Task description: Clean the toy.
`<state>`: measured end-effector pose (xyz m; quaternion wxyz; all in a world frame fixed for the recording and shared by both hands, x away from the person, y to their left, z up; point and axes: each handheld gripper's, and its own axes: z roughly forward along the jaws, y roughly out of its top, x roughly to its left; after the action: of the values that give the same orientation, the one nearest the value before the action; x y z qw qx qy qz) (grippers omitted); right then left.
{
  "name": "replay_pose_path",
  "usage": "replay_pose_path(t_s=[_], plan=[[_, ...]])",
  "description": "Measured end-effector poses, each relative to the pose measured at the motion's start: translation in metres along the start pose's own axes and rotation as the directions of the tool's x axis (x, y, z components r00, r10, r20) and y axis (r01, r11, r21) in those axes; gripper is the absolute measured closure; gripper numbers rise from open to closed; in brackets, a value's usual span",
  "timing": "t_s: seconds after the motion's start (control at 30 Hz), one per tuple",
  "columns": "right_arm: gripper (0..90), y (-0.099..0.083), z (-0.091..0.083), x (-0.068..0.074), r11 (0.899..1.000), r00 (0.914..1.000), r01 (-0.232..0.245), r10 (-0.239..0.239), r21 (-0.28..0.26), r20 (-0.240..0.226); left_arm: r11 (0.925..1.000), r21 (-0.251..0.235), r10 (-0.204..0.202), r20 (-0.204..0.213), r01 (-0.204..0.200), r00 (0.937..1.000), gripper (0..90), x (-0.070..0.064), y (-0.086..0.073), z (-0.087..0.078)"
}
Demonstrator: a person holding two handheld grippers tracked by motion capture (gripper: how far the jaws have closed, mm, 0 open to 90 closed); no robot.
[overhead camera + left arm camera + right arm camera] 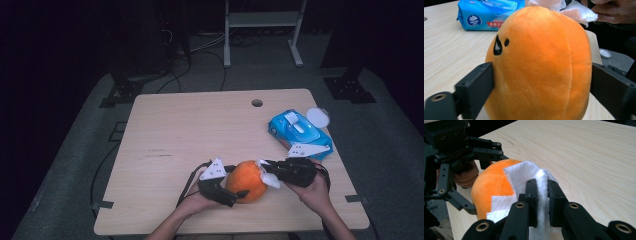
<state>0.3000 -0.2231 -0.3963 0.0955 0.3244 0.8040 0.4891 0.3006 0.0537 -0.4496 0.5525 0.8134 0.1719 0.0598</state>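
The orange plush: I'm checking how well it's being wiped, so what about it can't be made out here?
- Plush underside: cut off by the bottom edge of the left gripper view, hidden by its own bulk in the high view.
- Surface under the wipe: covered by the wipe in the right gripper view.
- Its face beyond two black marks: turned away in the left gripper view.
- Dirt or stains: too small in the high view.

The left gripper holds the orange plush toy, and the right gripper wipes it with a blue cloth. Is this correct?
Not quite: the cloth is white, not blue. The right gripper view shows the right gripper shut on a white wipe against the orange plush toy. The left gripper holds the toy.
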Motion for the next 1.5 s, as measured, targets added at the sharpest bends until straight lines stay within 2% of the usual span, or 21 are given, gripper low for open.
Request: replay_pose_path(t_s=[0.13, 0.23, 0.27, 0.33, 0.43, 0.53, 0.6, 0.67, 0.77, 0.83, 0.93, 1.0, 1.07, 1.17, 1.3, 1.33, 1.43, 1.5], plan=[[79.3, 0.001, 0.001, 0.002, 1.0, 0.9999, 0.014, -0.014, 0.003, 0.004, 0.9995, 0.019, 0.024, -0.005, -0.024, 0.9997, 4.3, 0.001, -0.005, 0.0], [79.2, 0.001, 0.002, 0.003, 1.0, 1.0, 0.008, -0.008, -0.002, -0.004, 0.9991, 0.024, 0.035, 0.003, -0.035, 0.9994, 4.3, 0.002, -0.009, 0.001], [79.2, 0.001, 0.003, 0.003, 1.0, 1.0, 0.008, -0.008, 0.0, -0.003, 0.999, 0.023, 0.037, 0.007, -0.037, 0.9993, 5.1, 0.002, -0.009, 0.001], [79.2, 0.001, 0.003, 0.003, 1.0, 1.0, 0.002, -0.002, 0.001, -0.007, 0.9989, 0.022, 0.041, 0.003, -0.041, 0.9992, 12.9, 0.001, -0.008, 0.0], [79.4, 0.003, 0.002, 0.004, 1.0, 0.9996, -0.019, 0.018, -0.021, -0.022, 0.9981, 0.035, 0.05, -0.004, -0.05, 0.9987, 25.1, -0.001, 0.003, -0.008], [79.4, 0.006, -0.002, 0.005, 0.998, 0.9986, -0.033, 0.031, -0.056, -0.042, 0.9989, 0.042, 0.02, 0.019, -0.021, 0.9996, 26.4, 0.0, 0.019, -0.021], [79.4, 0.006, -0.002, 0.003, 0.996, 0.9955, -0.062, 0.057, -0.071, -0.076, 0.9981, 0.054, 0.027, 0.027, -0.029, 0.9993, 26.3, -0.001, 0.025, -0.029], [79.4, 0.005, 0.002, 0.002, 0.996, 0.9944, -0.068, 0.063, -0.061, -0.085, 0.9944, 0.098, 0.036, 0.017, -0.038, 0.9992, 26.4, 0.0, 0.027, -0.031], [79.4, 0.0, 0.014, 0.002, 0.999, 0.9975, -0.043, 0.042, -0.007, -0.056, 0.9846, 0.175, 0.006, 0.0, -0.005, 1.0, 26.4, 0.005, 0.021, -0.026], [79.7, 0.0, 0.018, 0.004, 0.999, 0.9985, -0.034, 0.035, 0.007, -0.041, 0.9854, 0.17, -0.01, -0.004, 0.011, 0.9999, 26.4, 0.005, 0.022, -0.025], [79.8, 0.007, 0.012, 0.016, 1.0, 0.9995, 0.008, -0.009, -0.025, -0.031, 0.9832, 0.182, 0.001, -0.02, 0.003, 0.9998, 26.3, 0.004, 0.023, -0.024], [79.7, 0.011, 0.01, 0.024, 0.999, 0.9988, 0.034, -0.035, -0.041, -0.034, 0.9848, 0.173, -0.007, -0.019, 0.01, 0.9998, 25.5, 0.004, 0.019, -0.019], [79.6, 0.014, 0.009, 0.034, 0.995, 0.9958, 0.071, -0.074, -0.064, -0.054, 0.9858, 0.167, -0.011, -0.017, 0.014, 0.9998, 25.0, 0.004, 0.018, -0.017], [79.4, 0.017, 0.011, 0.043, 0.99, 0.9906, 0.13, -0.132, -0.053, -0.036, 0.9876, 0.157, -0.002, -0.026, 0.006, 0.9996, 22.9, 0.003, 0.017, -0.017], [79.4, 0.013, 0.013, 0.034, 0.993, 0.9934, 0.11, -0.111, -0.041, -0.03, 0.9936, 0.111, 0.023, -0.012, -0.022, 0.9997, 13.1, 0.008, 0.012, -0.016], [79.4, 0.011, 0.014, 0.029, 0.994, 0.9947, 0.098, -0.099, -0.043, -0.028, 0.9957, 0.091, 0.016, 0.011, -0.017, 0.9998, 11.8, 0.011, 0.009, -0.017], [79.3, 0.007, 0.01, 0.018, 0.998, 0.9984, 0.053, -0.053, -0.04, -0.019, 0.9968, 0.078, 0.011, 0.06, -0.016, 0.9981, 10.5, 0.02, 0.001, -0.02], [79.1, 0.004, 0.008, 0.012, 0.999, 0.9994, 0.031, -0.032, -0.038, -0.01, 0.9964, 0.085, 0.006, 0.062, -0.011, 0.9981, 8.4, 0.023, -0.004, -0.019]])
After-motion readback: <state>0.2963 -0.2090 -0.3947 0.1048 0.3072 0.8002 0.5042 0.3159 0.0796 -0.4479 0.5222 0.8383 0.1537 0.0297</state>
